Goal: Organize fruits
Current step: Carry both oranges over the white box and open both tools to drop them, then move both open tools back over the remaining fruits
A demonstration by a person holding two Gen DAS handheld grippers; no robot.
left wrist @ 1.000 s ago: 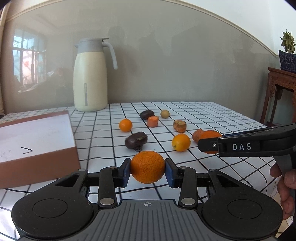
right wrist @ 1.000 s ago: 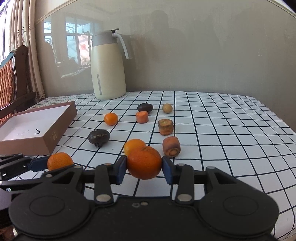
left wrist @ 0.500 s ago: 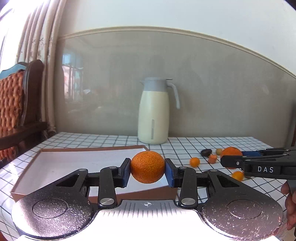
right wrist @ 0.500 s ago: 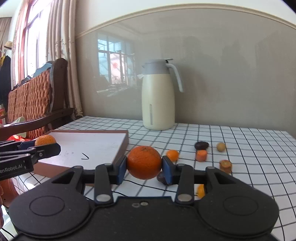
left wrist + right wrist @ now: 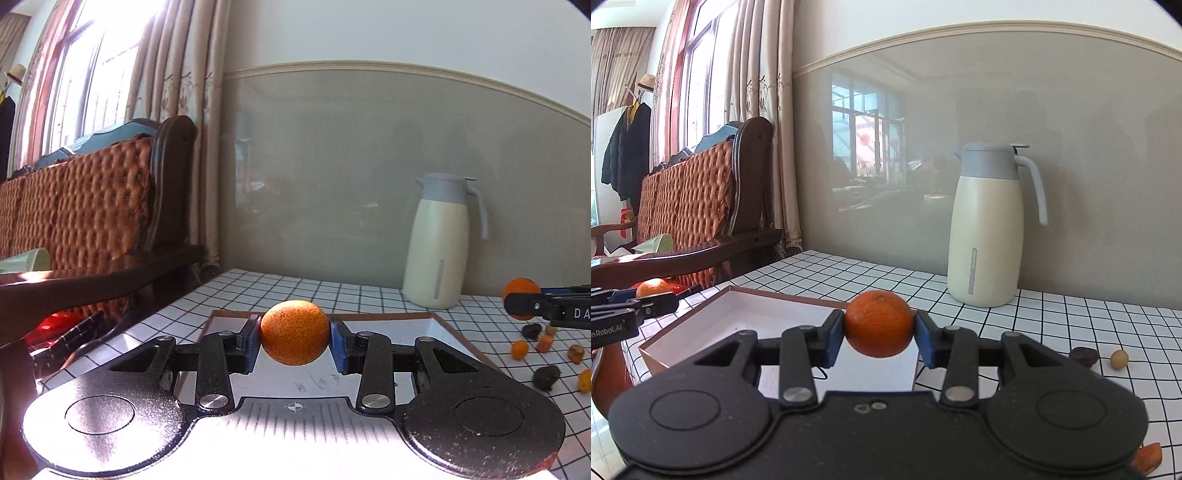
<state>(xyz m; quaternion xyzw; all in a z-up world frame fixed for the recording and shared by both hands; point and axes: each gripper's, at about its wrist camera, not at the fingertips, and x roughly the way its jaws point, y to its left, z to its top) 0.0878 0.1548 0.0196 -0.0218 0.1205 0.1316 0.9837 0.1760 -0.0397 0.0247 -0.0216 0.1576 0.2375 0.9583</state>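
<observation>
counter (image 5: pixel 1071 325) in checked cloth, left edge beside chair (image 5: pixel 694 206), back edge against the wall. box (image 5: pixel 738 314), open-topped, near the left edge, floor bare. one jug (image 5: pixel 988 229) at the back. two tools, each pinching one orange above the box: left tool (image 5: pixel 294 338) on left orange (image 5: pixel 294 332), right tool (image 5: pixel 879 328) on right orange (image 5: pixel 879 323). seven small pieces (image 5: pixel 546 376) scattered right of box.

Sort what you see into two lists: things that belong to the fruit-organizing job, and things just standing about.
Job: orange in left hand-held gripper; orange in right hand-held gripper; shallow box; loose pieces on tablecloth.

Bystanders: thermos jug; wooden chair; curtains.
</observation>
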